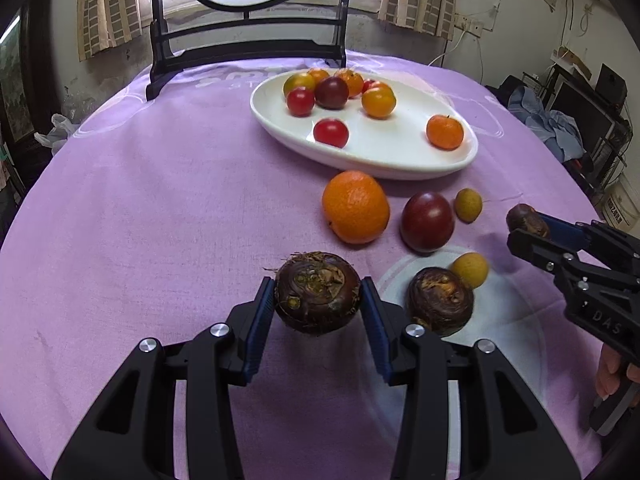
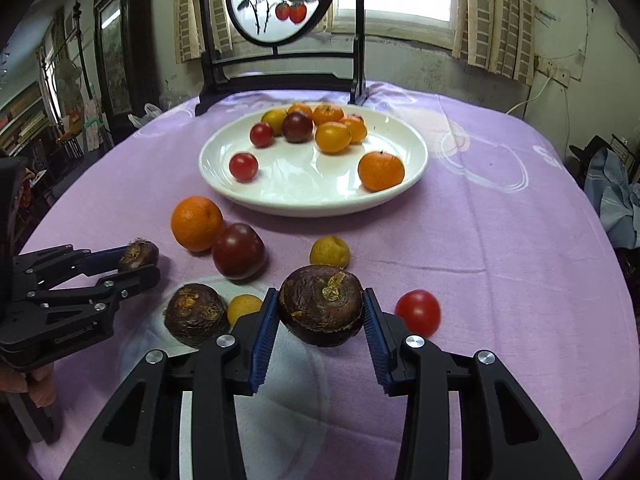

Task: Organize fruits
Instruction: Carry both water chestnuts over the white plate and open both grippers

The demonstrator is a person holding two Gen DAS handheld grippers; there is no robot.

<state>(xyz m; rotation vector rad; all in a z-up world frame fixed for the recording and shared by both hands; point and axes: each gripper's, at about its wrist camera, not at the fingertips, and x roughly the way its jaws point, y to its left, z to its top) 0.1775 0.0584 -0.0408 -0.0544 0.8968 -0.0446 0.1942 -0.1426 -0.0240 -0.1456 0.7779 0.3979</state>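
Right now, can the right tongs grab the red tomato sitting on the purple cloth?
Probably not yet. The right tongs are shut on a brown water chestnut, so they are full. The red tomato lies just beside them with nothing blocking it.

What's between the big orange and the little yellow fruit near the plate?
A dark red plum sits between the orange and yellow fruit, touching the orange; right wrist view.

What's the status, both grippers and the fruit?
Left gripper and right gripper each clamp a water chestnut. White plate ahead, partly filled. Loose orange and plum lie between.
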